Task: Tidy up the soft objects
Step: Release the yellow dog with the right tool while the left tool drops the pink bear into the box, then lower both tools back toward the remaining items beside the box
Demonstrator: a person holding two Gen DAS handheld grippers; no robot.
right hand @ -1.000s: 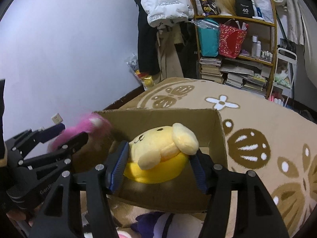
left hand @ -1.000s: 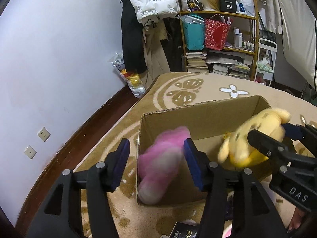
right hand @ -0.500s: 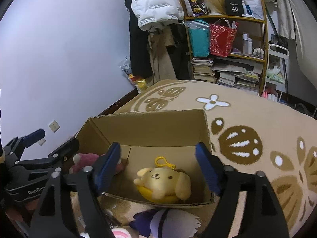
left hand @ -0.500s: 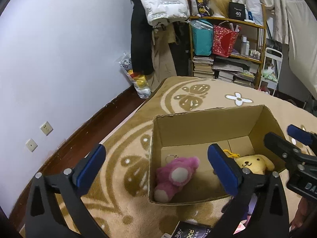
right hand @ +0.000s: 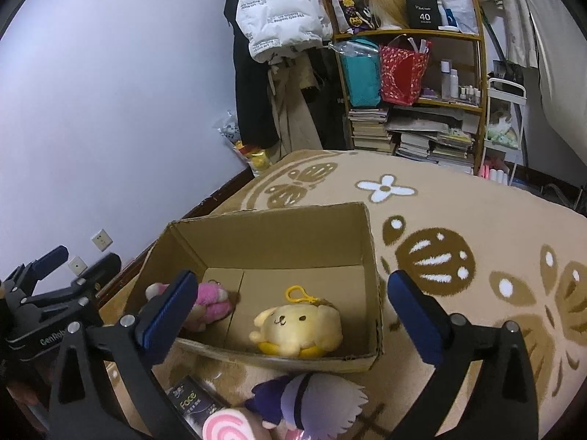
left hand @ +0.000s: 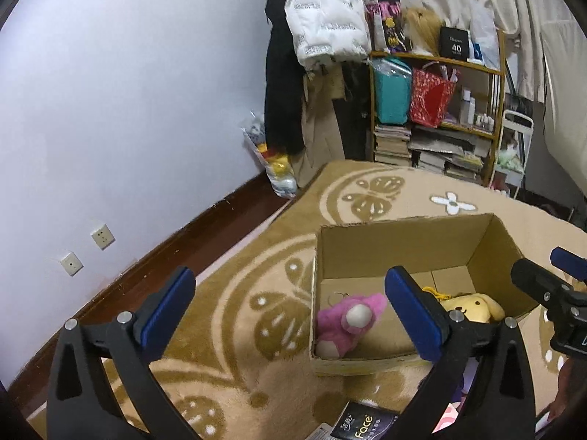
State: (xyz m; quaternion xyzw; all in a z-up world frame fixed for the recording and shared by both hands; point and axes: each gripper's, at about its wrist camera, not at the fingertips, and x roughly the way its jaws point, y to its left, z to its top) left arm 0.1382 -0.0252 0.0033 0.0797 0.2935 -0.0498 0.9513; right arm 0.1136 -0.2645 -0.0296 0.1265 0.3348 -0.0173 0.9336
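The fluffy pink plush toy and the round yellow plush dog have just been released into the open brown cardboard box, and the left gripper and the right gripper are now held wide apart and empty above its near edge.

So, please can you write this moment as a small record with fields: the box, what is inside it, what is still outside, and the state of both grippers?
container: cardboard box, open top, on the patterned carpet
inside box: pink plush at its left side; yellow dog plush right of it, with a yellow clip
outside box: purple plush and pink swirl item on the near side
left gripper: open, holds nothing
right gripper: open, holds nothing
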